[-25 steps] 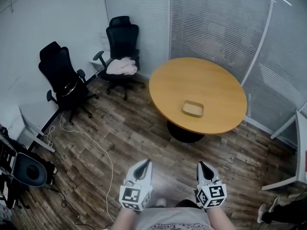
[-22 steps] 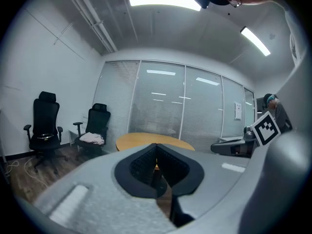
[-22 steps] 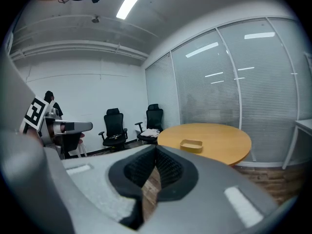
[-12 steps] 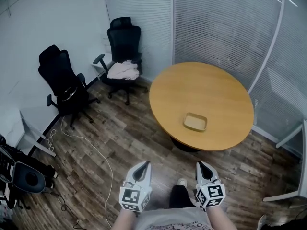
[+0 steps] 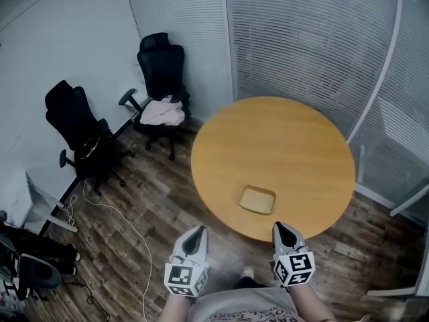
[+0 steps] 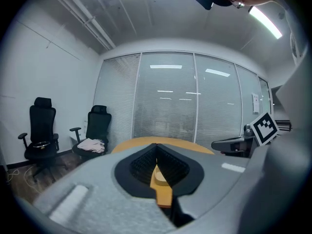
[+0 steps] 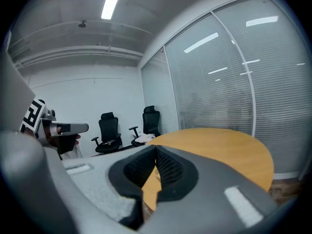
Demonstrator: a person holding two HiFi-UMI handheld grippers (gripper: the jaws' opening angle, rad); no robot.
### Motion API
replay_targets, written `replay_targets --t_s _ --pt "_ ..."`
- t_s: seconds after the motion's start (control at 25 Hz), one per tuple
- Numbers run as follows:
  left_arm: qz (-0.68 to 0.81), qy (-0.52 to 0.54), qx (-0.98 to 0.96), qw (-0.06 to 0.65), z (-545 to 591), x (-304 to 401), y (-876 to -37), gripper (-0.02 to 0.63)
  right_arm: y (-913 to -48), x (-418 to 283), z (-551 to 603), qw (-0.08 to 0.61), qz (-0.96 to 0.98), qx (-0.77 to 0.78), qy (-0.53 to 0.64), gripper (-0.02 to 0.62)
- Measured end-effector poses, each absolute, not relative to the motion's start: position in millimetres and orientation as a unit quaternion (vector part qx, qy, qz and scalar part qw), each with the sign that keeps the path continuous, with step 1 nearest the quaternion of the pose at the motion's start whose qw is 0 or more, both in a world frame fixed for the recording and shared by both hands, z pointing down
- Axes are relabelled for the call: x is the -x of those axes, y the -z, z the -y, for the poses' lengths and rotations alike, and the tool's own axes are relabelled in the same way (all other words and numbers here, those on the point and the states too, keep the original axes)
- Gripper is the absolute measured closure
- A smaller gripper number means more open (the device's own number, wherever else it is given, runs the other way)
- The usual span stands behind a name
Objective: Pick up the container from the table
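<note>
A shallow tan rectangular container [image 5: 257,199] lies near the front edge of a round wooden table [image 5: 281,146]. Both grippers are held low in front of the person, short of the table's near edge. My left gripper [image 5: 196,233] is shut and empty, to the container's lower left. Just as empty and shut is my right gripper [image 5: 279,227], just below and right of the container. In the left gripper view the jaws [image 6: 156,146] meet at the tips, with the table [image 6: 146,141] beyond. The right gripper view shows shut jaws [image 7: 156,149] before the tabletop [image 7: 219,145].
Two black office chairs [image 5: 84,129] [image 5: 161,72] stand at the left wall, one with a pale cloth [image 5: 161,113] on its seat. A white cable [image 5: 127,227] trails over the wooden floor. Blinds-covered glass walls [image 5: 301,39] run behind the table.
The table and container have come nearer, now just ahead of the grippers. Both grippers stay shut, side by side.
</note>
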State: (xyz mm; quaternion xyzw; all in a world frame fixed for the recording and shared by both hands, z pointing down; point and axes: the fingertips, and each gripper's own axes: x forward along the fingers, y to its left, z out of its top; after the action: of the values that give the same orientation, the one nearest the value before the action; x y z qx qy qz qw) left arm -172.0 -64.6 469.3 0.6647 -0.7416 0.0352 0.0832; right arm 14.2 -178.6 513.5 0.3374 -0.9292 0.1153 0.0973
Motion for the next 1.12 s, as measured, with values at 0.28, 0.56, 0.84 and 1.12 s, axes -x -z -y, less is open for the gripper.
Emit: replay_targets --t_s 0.28,0.56,0.84,1.12 --pt "0.724 -0.050 -0.683 0.082 139.3 147.8 -474.0 0.598 -523.7 -38.6 241.7 0.105 0.919 -0.356 -0.129 0.592" --pt "0.682 -0.051 -0.724 0.086 203.4 150.3 -480.9 0.598 -526.0 -41.3 275.6 0.103 0.899 -0.404 -0.132 0.592" --pt "0.596 -0.059 -0.797 0.081 276.1 159.5 -482.2 0.598 -535.1 -31.5 309.7 0.107 0.855 -0.485 -0.151 0.592" --pt "0.526 -0.069 -0.844 0.085 332.3 191.7 -491.1 0.598 -553.9 -8.9 332.8 0.124 0.807 -0.548 -0.178 0.592"
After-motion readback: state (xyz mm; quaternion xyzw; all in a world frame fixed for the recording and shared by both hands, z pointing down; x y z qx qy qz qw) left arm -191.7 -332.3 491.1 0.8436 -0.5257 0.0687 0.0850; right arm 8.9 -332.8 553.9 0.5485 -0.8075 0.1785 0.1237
